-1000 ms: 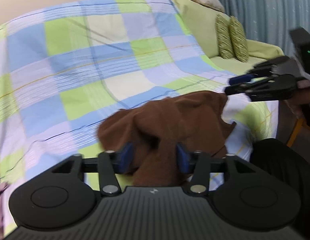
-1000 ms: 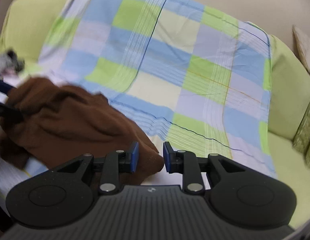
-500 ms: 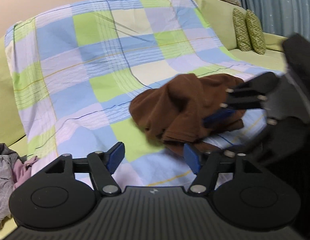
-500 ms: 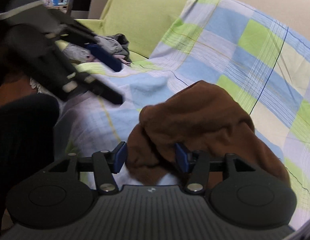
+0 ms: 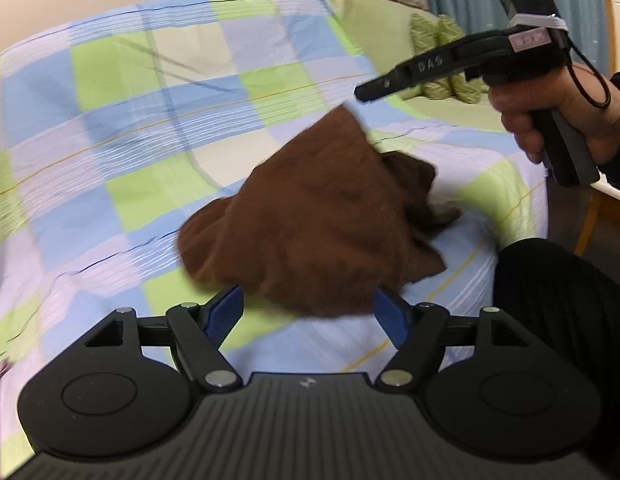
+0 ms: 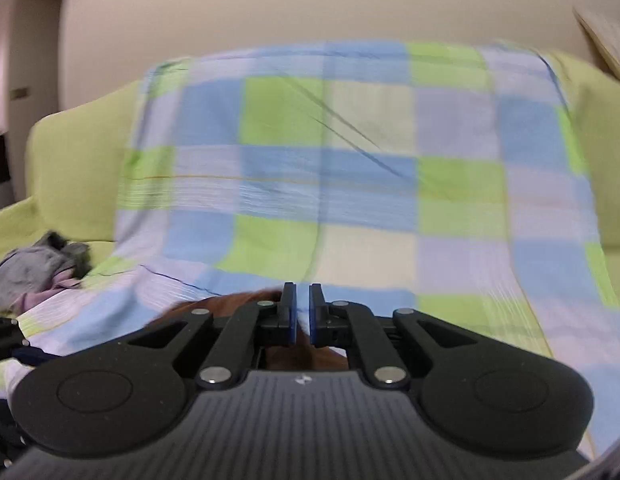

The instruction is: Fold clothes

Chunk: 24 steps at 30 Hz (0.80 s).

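- Sofa [image 6: 70, 160], light green, takes up most of both views; a checked sheet [image 5: 158, 128] in blue, green and lilac is draped over its back and seat and serves as the working surface.
- Small green cushions [image 5: 441, 60] sit at the far end of the seat; a heap of grey and pink clothes [image 6: 38, 268] lies on the seat at the other end, off the sheet's edge.
- Brown garment [image 5: 321, 216] lies bunched on the sheet near the front edge of the seat, not spread out, one peak of cloth standing up toward the back.
- Left claw [image 5: 310, 312]: jaws wide and opening, blue pads either side of the garment's near edge; the cloth sits between them, no squeeze visible.
- Right claw [image 6: 303, 312]: jaws drawn together, only a sliver between the pads. No cloth seen between the pads; a little brown shows under the linkage. From the left wrist view it hangs above the garment, clear of it, in the person's hand [image 5: 557, 120].
- Step, as judged: still sorting out the bunch, before any fold.
- Next move likely calls for a firm pinch on an edge or corner by each claw, then drawing the cloth flat.
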Motion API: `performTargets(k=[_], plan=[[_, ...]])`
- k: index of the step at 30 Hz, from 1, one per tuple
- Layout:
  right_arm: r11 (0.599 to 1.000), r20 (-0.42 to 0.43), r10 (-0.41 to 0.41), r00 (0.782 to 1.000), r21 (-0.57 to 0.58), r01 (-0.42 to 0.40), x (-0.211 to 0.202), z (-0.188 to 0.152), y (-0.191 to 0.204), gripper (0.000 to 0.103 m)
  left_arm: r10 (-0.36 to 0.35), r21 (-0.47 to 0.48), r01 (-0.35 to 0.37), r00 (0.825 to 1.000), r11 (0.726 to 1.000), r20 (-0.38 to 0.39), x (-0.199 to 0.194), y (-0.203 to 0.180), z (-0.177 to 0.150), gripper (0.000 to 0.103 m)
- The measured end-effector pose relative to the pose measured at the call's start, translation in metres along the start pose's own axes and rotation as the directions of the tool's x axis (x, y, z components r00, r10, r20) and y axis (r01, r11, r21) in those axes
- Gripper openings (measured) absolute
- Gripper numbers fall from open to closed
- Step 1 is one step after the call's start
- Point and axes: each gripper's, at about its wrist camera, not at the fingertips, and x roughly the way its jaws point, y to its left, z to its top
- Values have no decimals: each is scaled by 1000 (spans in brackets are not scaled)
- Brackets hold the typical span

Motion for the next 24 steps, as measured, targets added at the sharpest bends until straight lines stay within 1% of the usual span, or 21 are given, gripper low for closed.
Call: performTargets(k=[3, 4, 5, 6, 7, 8, 9, 10, 12, 13, 14, 15, 16, 17, 18, 19, 20, 21, 22, 23, 24], plan=[[998, -56, -50, 997, -40, 47, 1, -19, -7, 4, -31, 41, 32, 999, 999, -19, 26, -10, 4, 73], [998, -68, -52, 996, -42, 50, 3, -23, -9, 5, -27, 72, 28, 999, 997, -18, 38, -13, 6, 73], [998, -67, -39, 997, -51, 36, 2, -25, -9, 8, -25, 78, 26, 1000, 997, -14, 42, -13, 8, 71], [998, -59, -16, 998, -67, 13, 0, -27, -8, 12, -25, 74, 26, 1000, 997, -11, 44, -12, 10, 69], [997, -52, 6, 999, -82, -10, -3, -29, -7, 20, -38, 39, 38, 999, 998, -6, 49, -5, 17, 67], [991, -34, 50, 998, -125, -54, -10, -30, -2, 40, -46, 25, 46, 999, 999, -3, 51, -1, 20, 66], [981, -21, 89, 996, -171, -91, -16, -31, 4, 48, -42, 19, 42, 999, 999, 3, 53, 3, 24, 65], [964, -19, 123, 992, -233, -125, -21, -32, 12, 51, -36, 15, 36, 999, 999, 10, 54, 7, 27, 63], [916, -45, 173, 984, -360, -177, -27, -35, 27, 53, 16, 17, -16, 1000, 1000, 24, 56, 20, 36, 63], [882, -62, 180, 982, -432, -189, -26, -37, 37, 54, 33, 14, -33, 999, 999, 29, 55, 25, 38, 63], [831, -77, 176, 981, -523, -190, -23, -41, 47, 55, 39, 13, -39, 999, 999, 30, 54, 27, 38, 63], [767, -91, 168, 982, -614, -188, -20, -46, 57, 55, 50, 7, -50, 998, 999, 32, 50, 32, 37, 63], [692, -104, 158, 982, -697, -185, -16, -51, 67, 55, 63, 0, -63, 997, 998, 34, 46, 36, 35, 64], [604, -119, 148, 982, -775, -185, -13, -58, 76, 56, 75, -7, -75, 997, 997, 35, 42, 41, 34, 65], [503, -135, 138, 981, -844, -187, -10, -65, 84, 61, 83, -21, -82, 996, 996, 30, 37, 45, 29, 66], [384, -140, 127, 982, -906, -179, -7, -75, 92, 65, 90, -37, -89, 996, 995, 25, 32, 49, 23, 66], [268, -138, 119, 983, -949, -165, -5, -85, 98, 76, 99, -46, -98, 995, 994, 15, 28, 50, 18, 66], [176, -137, 111, 984, -972, -156, -3, -94, 102, 80, 108, -53, -107, 994, 993, 4, 24, 51, 12, 67], [94, -137, 102, 985, -985, -147, -1, -102, 106, 82, 110, -55, -110, 994, 992, 1, 22, 54, 10, 67], [30, -134, 93, 987, -990, -137, 0, -108, 109, 82, 113, -63, -113, 994, 992, -5, 20, 54, 5, 67], [-19, -132, 87, 987, -991, -131, 0, -112, 113, 82, 116, -72, -117, 993, 991, -11, 18, 55, 0, 67]])
